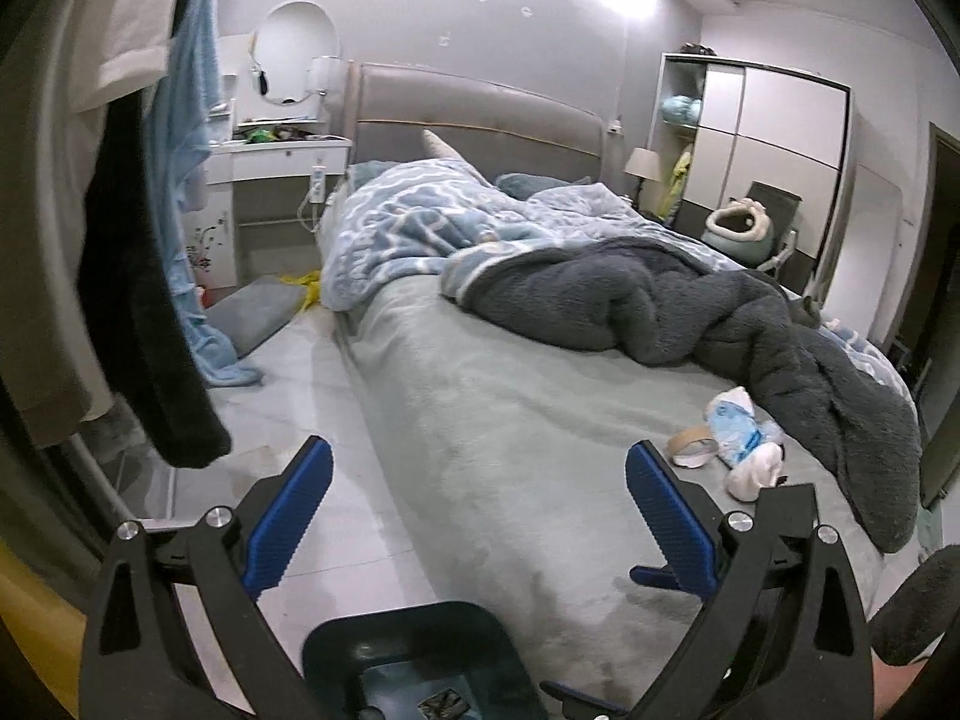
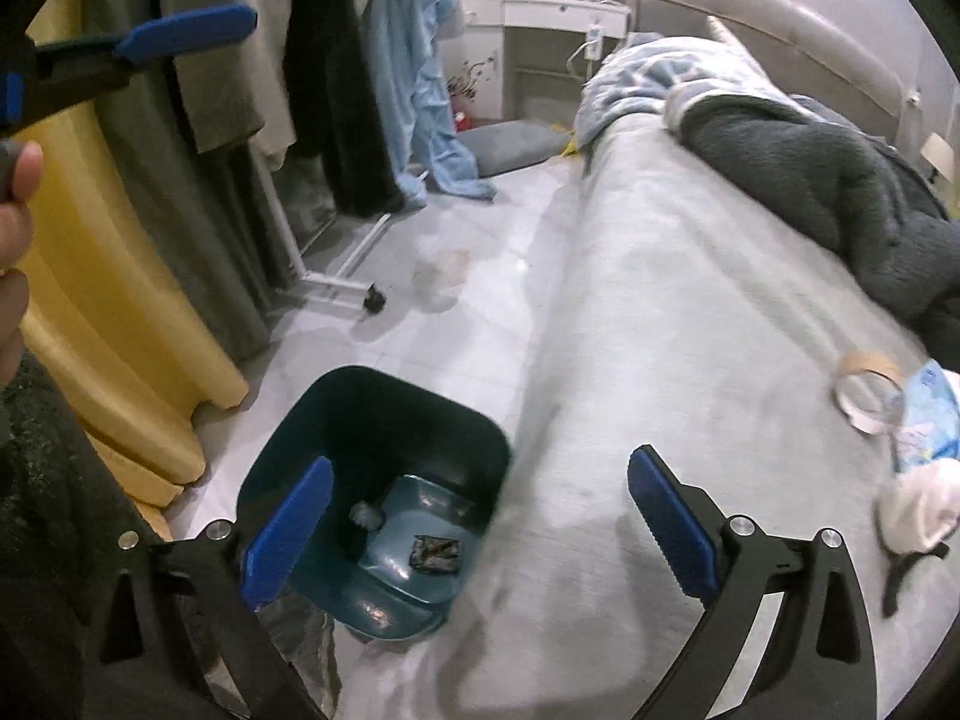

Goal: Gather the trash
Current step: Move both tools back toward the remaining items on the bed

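**Both tools spread above the bin at the bedside**

The dark teal bin (image 2: 384, 480) stood on the pale tiled floor (image 2: 480, 276), its right wall just beside the long edge of the bed (image 2: 690, 312). Inside it lay a small dark wrapper (image 2: 433, 553) and a pale crumpled piece (image 2: 365, 515). To the bin's left, yellow curtain folds (image 2: 114, 324) closed that side; ahead, a strip of open floor ran between the bed's edge and a white clothes rack (image 2: 336, 276) on castors, hung with dark and blue garments. A grey cushion (image 2: 510, 141) lay on the floor at the far end of that strip, near the white counter (image 1: 276, 156).

More trash remained on the bed's grey cover: a cardboard tape ring (image 1: 693, 447), touching a blue-and-white plastic packet (image 1: 738, 426), with a white sock-like bundle (image 1: 753, 474) against it, all near the foot edge and just beside a heaped dark grey blanket (image 1: 720, 312). The cover between them and the bed's near edge was bare.

The right tool (image 2: 480, 522) pointed steeply down, jaws spread wide with nothing between them, the left finger over the bin's mouth and the right over the bed. The left tool (image 1: 477, 507) was tilted more shallowly along the bed's edge, also spread wide and empty, the bin's rim (image 1: 408, 615) below it. In the right wrist view, a hand (image 2: 15, 228) gripped the left tool's handle at the far left.
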`<state>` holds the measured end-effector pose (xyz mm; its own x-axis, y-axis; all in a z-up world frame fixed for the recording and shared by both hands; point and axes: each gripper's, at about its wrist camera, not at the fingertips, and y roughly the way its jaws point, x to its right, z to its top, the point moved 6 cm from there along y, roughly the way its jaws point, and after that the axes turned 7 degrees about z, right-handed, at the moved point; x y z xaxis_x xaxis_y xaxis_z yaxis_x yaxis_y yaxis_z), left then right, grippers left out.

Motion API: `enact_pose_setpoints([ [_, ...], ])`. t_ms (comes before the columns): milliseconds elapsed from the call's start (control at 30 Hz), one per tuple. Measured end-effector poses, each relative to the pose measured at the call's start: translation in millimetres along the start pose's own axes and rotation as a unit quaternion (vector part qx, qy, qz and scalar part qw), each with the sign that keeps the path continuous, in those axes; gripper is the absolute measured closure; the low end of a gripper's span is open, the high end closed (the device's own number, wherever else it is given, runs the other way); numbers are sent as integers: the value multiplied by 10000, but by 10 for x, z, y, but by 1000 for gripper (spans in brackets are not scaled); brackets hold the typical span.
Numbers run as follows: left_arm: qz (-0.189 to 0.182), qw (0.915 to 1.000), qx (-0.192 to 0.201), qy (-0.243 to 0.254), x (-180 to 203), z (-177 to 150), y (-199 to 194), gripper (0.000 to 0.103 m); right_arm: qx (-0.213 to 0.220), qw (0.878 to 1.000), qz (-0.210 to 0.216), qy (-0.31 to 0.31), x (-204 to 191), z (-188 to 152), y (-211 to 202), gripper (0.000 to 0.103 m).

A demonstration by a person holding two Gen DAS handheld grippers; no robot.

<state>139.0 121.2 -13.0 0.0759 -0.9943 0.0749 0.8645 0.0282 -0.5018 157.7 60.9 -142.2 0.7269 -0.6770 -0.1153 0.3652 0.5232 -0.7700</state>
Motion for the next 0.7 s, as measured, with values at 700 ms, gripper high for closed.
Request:
enact_pose_setpoints([
  [700,-609,9973,-256,326,921,-20,340,4,782,9923,-543,792,1019,-352,-799,4],
])
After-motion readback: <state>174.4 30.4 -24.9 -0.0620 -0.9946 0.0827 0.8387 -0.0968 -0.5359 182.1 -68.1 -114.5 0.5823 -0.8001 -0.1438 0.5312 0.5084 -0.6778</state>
